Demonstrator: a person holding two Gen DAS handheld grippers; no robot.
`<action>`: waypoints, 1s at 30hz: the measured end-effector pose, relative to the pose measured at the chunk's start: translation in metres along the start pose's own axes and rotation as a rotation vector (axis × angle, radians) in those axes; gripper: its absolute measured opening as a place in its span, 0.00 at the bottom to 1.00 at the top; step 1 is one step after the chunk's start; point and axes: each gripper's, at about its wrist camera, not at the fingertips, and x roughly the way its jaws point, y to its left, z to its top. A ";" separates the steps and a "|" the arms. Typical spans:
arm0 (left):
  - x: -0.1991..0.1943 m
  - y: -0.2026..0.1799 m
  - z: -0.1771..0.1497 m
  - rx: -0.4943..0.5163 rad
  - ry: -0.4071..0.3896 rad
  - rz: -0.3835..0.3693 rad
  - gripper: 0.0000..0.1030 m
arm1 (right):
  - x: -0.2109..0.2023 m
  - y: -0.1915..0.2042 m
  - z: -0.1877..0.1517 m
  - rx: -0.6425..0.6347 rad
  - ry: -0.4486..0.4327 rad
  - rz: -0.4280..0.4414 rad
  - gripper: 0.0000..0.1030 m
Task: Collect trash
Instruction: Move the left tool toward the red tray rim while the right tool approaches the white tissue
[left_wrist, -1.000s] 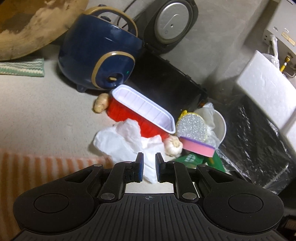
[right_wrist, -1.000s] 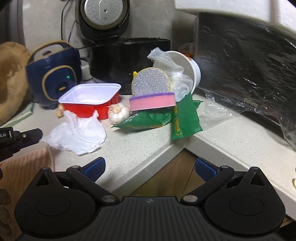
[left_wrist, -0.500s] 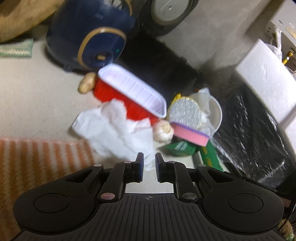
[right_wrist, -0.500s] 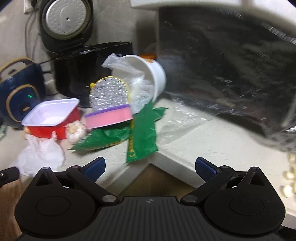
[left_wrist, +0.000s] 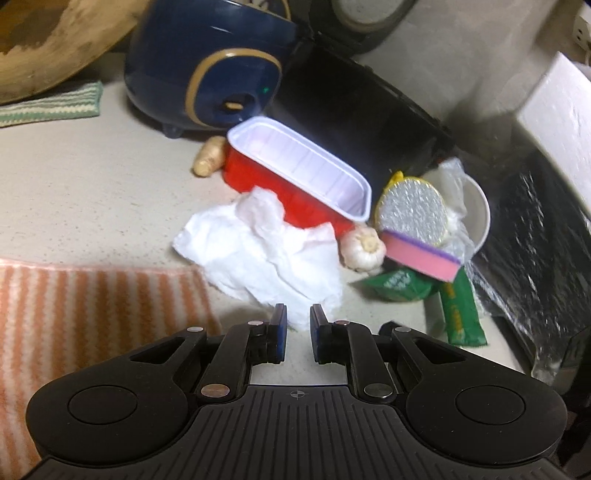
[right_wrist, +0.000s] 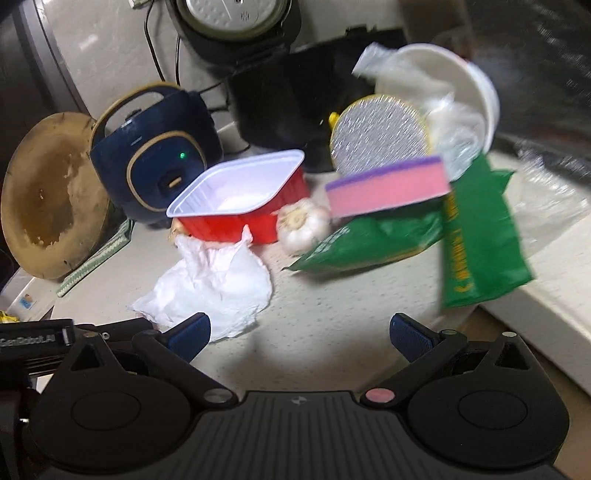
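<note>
Two grippers are over a kitchen counter (left_wrist: 92, 192) and neither one has anything in it yet. Trash is bunched at the back corner: a crumpled white tissue (left_wrist: 266, 258) lies nearest, touching the red tray (left_wrist: 295, 173) behind it, with a garlic bulb (left_wrist: 364, 249) just beside that, then a pink sponge (left_wrist: 421, 258) resting across two green wrappers (left_wrist: 458, 314), and a tipped white cup (right_wrist: 476, 88) stuffed with clear plastic at the back. Left gripper (left_wrist: 297, 325) sits right at the near edge of the tissue with its jaws nearly pressed together, just a narrow slot, nothing pinched. Right gripper (right_wrist: 299, 332) has its jaws spread wide and empty, aimed at the bare counter between the tissue and the wrappers. My guess on handling: the tissue weighs basically nothing and is totally soft, so pinch a raised fold in the middle lump rather than a flat edge, or it'll just slide out. Wrappers look light, crinkly and slick, so I'd grab the upright one near its lower end, which sticks out past the counter edge. The sponge on top will probably tumble when they move. The tray looks thin and rigid-ish, so take the rim.
</note>
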 end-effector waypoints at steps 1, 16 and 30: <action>0.000 0.001 0.001 -0.006 -0.008 0.003 0.15 | 0.004 0.001 0.000 0.000 0.007 0.003 1.00; 0.026 0.008 0.019 -0.066 -0.004 -0.035 0.15 | 0.028 -0.002 0.005 -0.032 0.080 -0.026 1.00; 0.035 0.020 0.033 -0.139 -0.006 -0.079 0.15 | 0.032 0.009 0.006 -0.111 0.121 -0.012 1.00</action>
